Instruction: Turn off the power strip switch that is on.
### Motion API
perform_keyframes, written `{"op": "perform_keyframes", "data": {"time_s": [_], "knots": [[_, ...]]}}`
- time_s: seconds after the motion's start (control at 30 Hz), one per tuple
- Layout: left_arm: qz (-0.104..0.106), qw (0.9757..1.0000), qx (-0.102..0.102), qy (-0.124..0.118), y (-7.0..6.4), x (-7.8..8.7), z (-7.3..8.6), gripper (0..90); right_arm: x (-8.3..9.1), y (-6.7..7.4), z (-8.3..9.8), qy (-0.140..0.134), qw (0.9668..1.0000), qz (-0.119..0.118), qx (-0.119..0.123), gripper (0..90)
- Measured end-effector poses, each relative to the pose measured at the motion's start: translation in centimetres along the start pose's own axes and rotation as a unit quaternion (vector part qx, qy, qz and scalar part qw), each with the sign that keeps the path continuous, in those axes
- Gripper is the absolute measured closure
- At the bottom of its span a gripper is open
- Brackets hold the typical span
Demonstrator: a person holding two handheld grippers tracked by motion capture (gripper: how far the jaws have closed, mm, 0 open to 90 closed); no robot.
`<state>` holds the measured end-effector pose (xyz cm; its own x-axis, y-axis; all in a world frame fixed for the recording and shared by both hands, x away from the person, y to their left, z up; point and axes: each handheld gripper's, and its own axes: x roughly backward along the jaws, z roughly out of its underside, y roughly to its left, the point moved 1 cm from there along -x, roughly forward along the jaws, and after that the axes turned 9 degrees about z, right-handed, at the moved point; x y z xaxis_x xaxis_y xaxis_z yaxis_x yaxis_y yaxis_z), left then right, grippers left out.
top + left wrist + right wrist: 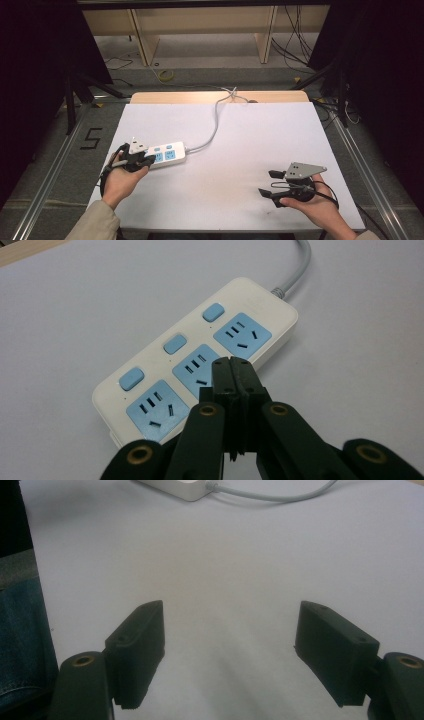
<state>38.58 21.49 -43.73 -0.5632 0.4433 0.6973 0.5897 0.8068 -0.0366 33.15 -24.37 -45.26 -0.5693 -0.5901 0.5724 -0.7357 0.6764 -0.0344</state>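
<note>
A white power strip (167,154) with blue sockets and blue buttons lies at the left of the white table top. Its grey cable (212,130) runs to the far edge. My left gripper (146,160) sits at the strip's near end. In the left gripper view the strip (150,360) lies slantwise, and my left gripper (232,362) is shut with nothing between its jaws, its tips over the middle socket (195,371). Whether they touch it I cannot tell. My right gripper (269,183) rests low at the front right, open and empty (227,610), far from the strip.
The white table top (250,140) ends in a wooden strip (215,96) at the far side. Dark stands and floor cables lie beyond it. In the right gripper view a strip corner (185,487), the cable (270,497) and blue denim (20,630) show.
</note>
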Motion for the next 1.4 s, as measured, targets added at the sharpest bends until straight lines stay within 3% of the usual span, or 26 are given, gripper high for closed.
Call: {"op": "perform_keyframes", "data": {"time_s": [0.67,1.4], "knots": [[-0.012,0.9998,0.015,0.01,1.5,-0.8,-0.7,89.9,0.0,0.0,0.0,0.001,1.0,0.0,0.0,28.4],[-0.018,0.9994,0.011,0.026,2.3,-2.0,-1.8,89.9,0.0,0.0,0.0,0.001,1.0,0.0,0.001,28.4]]}}
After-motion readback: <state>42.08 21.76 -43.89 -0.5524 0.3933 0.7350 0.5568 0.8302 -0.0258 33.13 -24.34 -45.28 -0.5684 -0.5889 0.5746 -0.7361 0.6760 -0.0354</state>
